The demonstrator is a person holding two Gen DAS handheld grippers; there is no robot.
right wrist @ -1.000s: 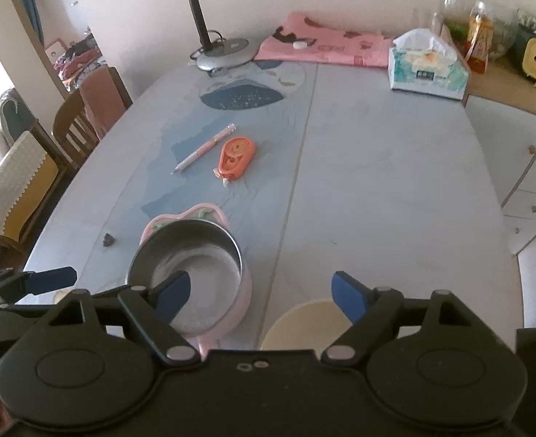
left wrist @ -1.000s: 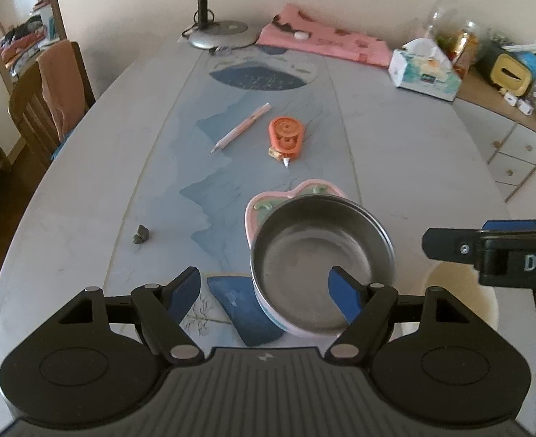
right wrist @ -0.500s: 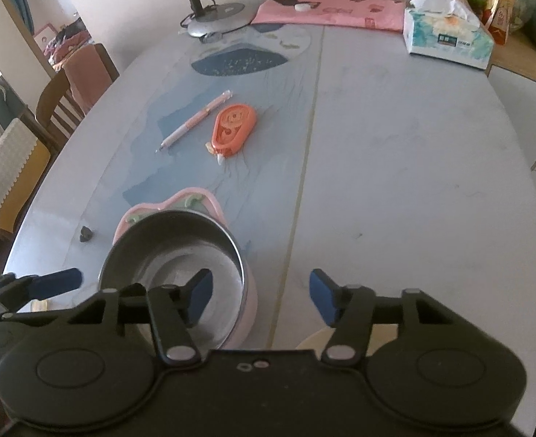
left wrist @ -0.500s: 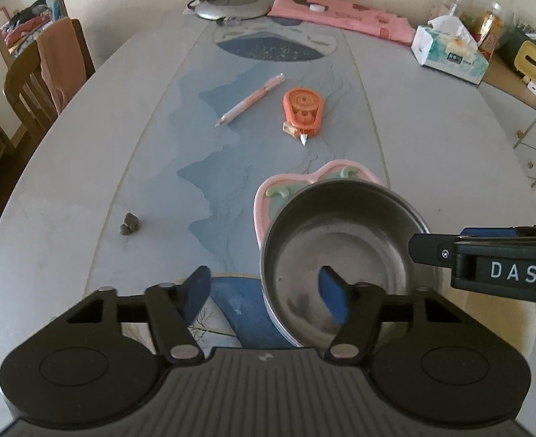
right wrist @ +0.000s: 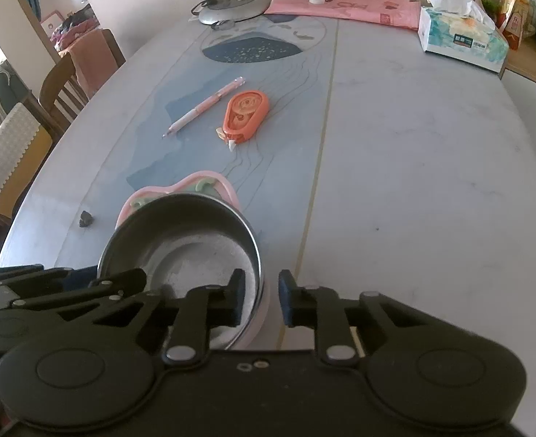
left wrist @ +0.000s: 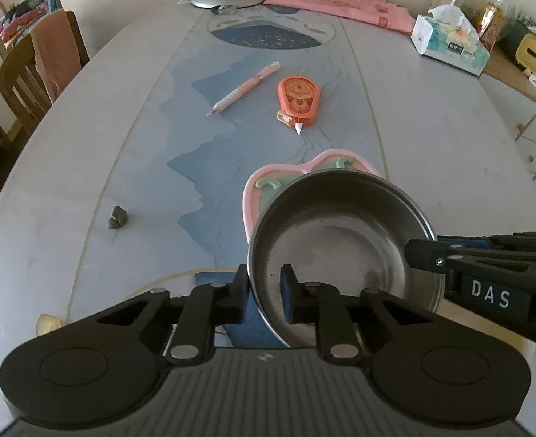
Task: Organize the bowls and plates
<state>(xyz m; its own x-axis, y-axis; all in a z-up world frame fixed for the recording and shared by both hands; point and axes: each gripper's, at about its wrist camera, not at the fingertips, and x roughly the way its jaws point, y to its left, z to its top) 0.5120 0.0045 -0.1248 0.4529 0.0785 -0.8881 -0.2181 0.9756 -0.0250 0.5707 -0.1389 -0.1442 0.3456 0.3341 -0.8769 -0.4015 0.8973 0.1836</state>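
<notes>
Closing on bowl (left wrist: 340,247) rim from opposite sides: left gripper (left wrist: 266,293) and right gripper (right wrist: 260,296), one pad inside wall, one outside, each. Bowl sat in pink plate (left wrist: 268,182) near table's (left wrist: 449,145) front edge, centre strip. Judged steel: stiff, light, slick; thin rim offered only hold, slip likely if tilted. Plate looked rigid, possibly breakable. Pen (left wrist: 244,89) and tape dispenser (left wrist: 298,103) lay well apart, mid-table.

Both wrist cameras look steeply down, close over one shared steel bowl (left wrist: 340,240).
</notes>
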